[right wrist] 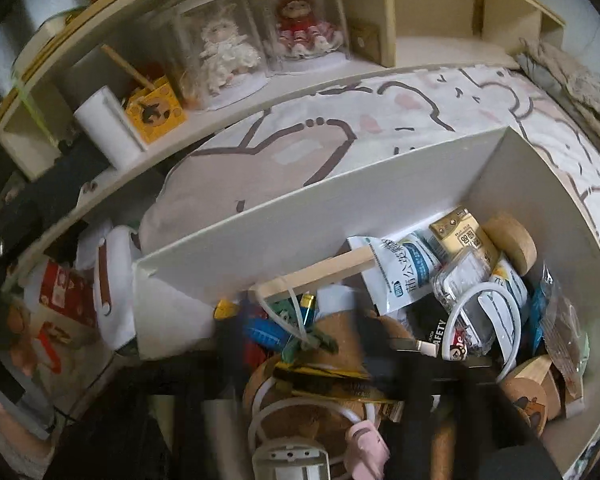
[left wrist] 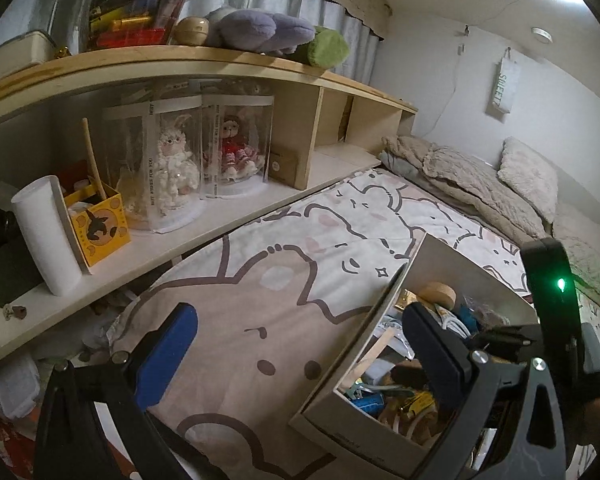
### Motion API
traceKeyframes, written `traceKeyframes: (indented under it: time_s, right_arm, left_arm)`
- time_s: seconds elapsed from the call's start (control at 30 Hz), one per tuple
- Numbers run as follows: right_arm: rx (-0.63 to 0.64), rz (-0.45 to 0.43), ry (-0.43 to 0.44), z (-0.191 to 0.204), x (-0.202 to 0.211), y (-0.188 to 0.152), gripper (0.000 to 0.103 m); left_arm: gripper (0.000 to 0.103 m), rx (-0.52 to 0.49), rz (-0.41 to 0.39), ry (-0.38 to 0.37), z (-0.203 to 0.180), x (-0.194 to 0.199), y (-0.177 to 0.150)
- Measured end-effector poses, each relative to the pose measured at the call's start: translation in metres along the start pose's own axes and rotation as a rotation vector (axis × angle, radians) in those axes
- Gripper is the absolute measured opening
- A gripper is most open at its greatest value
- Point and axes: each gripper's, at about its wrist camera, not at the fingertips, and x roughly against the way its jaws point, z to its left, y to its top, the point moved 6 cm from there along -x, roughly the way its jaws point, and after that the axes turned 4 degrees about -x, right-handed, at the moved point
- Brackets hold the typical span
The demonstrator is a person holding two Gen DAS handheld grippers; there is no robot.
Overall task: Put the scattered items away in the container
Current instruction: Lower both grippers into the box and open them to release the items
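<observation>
A white cardboard box (right wrist: pixel 340 216) sits on a bed (left wrist: pixel 260 308) covered in a cartoon-bear sheet, already heaped with small household odds and ends. Judging by the bare sheet around it, the tidying looks close to finished: no loose item shows on the bedding in either view, though clutter lies in the gap between bed and shelf (left wrist: pixel 228 216).

The left gripper (left wrist: pixel 300 356) hangs above the bed with its blue-padded fingers (left wrist: pixel 168 356) spread wide and nothing between them; its right finger overlaps the box's near corner. In the left wrist view the other handheld unit (left wrist: pixel 556 300), green light lit, reaches over the box's far side. The right gripper's own fingers are lost in dark blur at the bottom of the right wrist view, so whether they are wide, narrow or holding something cannot be told.

Inside the box: a white-and-blue sachet (right wrist: pixel 400 268), a gold packet (right wrist: pixel 460 236), a round cork stopper (right wrist: pixel 510 244), a wooden stick (right wrist: pixel 320 272), a white ring (right wrist: pixel 484 320), a white cable tie (right wrist: pixel 284 312), a blue battery (right wrist: pixel 266 330), cork coasters (right wrist: pixel 528 396), a clear plastic wrapper (right wrist: pixel 564 332) and a pink clip (right wrist: pixel 366 446).

On the shelf beside the bed stand two dolls in clear display cases (left wrist: pixel 204 152), a yellow box (left wrist: pixel 100 224) and a white tube (left wrist: pixel 46 236).
</observation>
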Motion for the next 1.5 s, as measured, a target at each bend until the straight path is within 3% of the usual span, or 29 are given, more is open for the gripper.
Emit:
traceKeyframes:
  time_s: [0.07, 0.23, 0.5, 0.8, 0.97, 1.03, 1.13, 1.27, 1.5]
  right_arm:
    - [-0.016, -0.020, -0.023, -0.008, 0.003, 0.005, 0.083]
    - [0.016, -0.030, -0.195, -0.034, 0.003, 0.019, 0.083]
    - [0.157, 0.016, -0.416, -0.060, -0.023, 0.031, 0.083]
    - [0.181, 0.052, -0.438, -0.058, -0.050, 0.038, 0.083]
    - [0.207, 0.081, -0.335, -0.038, -0.059, 0.028, 0.083]
    - [0.222, 0.046, -0.310, -0.030, -0.051, 0.029, 0.083]
    - [0.147, 0.004, -0.181, -0.029, -0.027, 0.034, 0.083]
    - [0.189, -0.017, -0.196, -0.028, -0.003, 0.026, 0.083]
    - [0.329, 0.097, -0.190, -0.017, -0.001, -0.018, 0.083]
  left_arm:
    - [0.103, -0.006, -0.004, 0.001, 0.000, 0.000, 0.000]
    - [0.103, -0.006, -0.005, -0.008, 0.000, -0.001, 0.000]
    - [0.103, -0.015, -0.015, -0.008, 0.004, -0.002, 0.001]
    - [0.103, -0.022, -0.007, 0.016, 0.013, -0.006, -0.003]
    - [0.103, -0.013, -0.005, 0.024, 0.016, -0.007, -0.003]
    - [0.103, -0.016, -0.008, 0.019, 0.015, -0.007, -0.003]
    - [0.103, -0.026, -0.013, 0.010, 0.011, -0.006, -0.002]
    - [0.103, -0.035, -0.019, 0.005, 0.006, -0.005, 0.000]
    - [0.103, -0.039, -0.024, -0.005, 0.001, -0.001, 0.001]
